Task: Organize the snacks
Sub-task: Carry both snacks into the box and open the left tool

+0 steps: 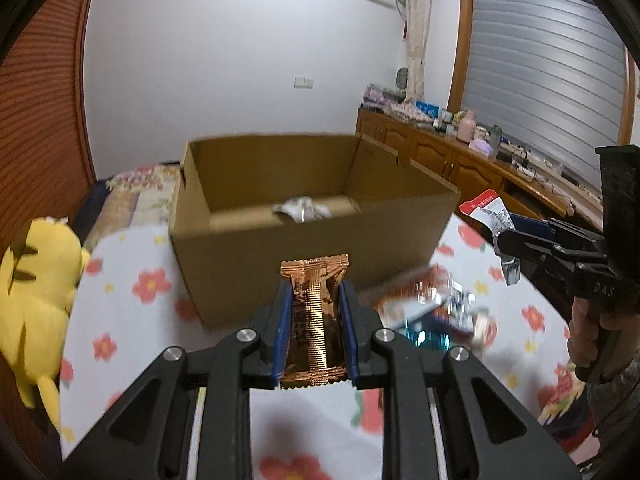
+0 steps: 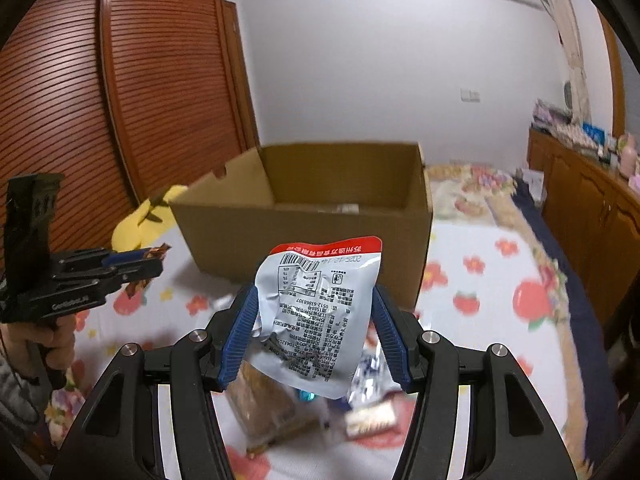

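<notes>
Flower-print bed (image 1: 120, 280) carries cardboard box (image 1: 280, 248). My left gripper (image 1: 314, 300) clenched on copper wafer bar (image 1: 314, 280), right gripper (image 2: 314, 312) gripping white pouch (image 2: 320, 304), both before box. Carry step; next I clear near wall, release inside.

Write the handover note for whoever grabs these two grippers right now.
Left gripper: shut on a copper-coloured snack bar.
Right gripper: shut on a silver pouch with a red top.
Both are held above the floral sheet, short of the open cardboard box.
Done: one silvery packet already lies in the box.
Left: drop both in, then collect the loose snack pile on the sheet.
</notes>
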The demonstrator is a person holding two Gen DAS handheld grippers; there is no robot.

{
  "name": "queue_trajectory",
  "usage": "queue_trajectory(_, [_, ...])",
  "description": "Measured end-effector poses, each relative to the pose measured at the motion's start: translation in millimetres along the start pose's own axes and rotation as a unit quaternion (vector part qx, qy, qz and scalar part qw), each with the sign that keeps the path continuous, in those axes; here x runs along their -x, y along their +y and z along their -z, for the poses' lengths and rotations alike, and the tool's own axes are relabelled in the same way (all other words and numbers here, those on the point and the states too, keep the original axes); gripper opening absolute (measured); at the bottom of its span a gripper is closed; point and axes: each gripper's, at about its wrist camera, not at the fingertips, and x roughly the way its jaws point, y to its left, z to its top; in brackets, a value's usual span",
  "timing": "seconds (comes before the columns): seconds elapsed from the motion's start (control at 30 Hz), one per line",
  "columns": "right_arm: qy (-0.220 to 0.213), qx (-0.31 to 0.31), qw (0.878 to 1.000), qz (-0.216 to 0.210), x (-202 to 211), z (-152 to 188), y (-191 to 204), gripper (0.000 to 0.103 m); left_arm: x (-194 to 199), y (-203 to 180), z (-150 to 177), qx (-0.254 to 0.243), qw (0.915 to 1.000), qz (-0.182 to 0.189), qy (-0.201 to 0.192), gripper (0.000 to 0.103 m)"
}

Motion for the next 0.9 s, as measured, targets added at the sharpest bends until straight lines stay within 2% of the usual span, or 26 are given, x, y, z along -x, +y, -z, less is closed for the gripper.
queue_trajectory(0.37, [-0.048, 0.043, 0.998, -0.017, -21.3, -60.8, 0.7, 0.059, -27.8, 10.1, -54.7, -0.009, 0.9994, 0.004, -0.035, 0.020])
queue_trajectory(0.63, [-0.058, 0.075, 0.995, -0.015, -52.4, -89.4, 5.3, 0.059, -51.0, 25.2, -73.6, -0.009, 0.9993, -0.001, -0.038, 0.021])
queue_trajectory(0.9, [-0.055, 0.079, 0.995, -0.010, -80.8, -101.5, -1.0, 0.059, -73.3, 38.3, -82.2, -0.006, 0.9994, -0.013, -0.031, 0.021])
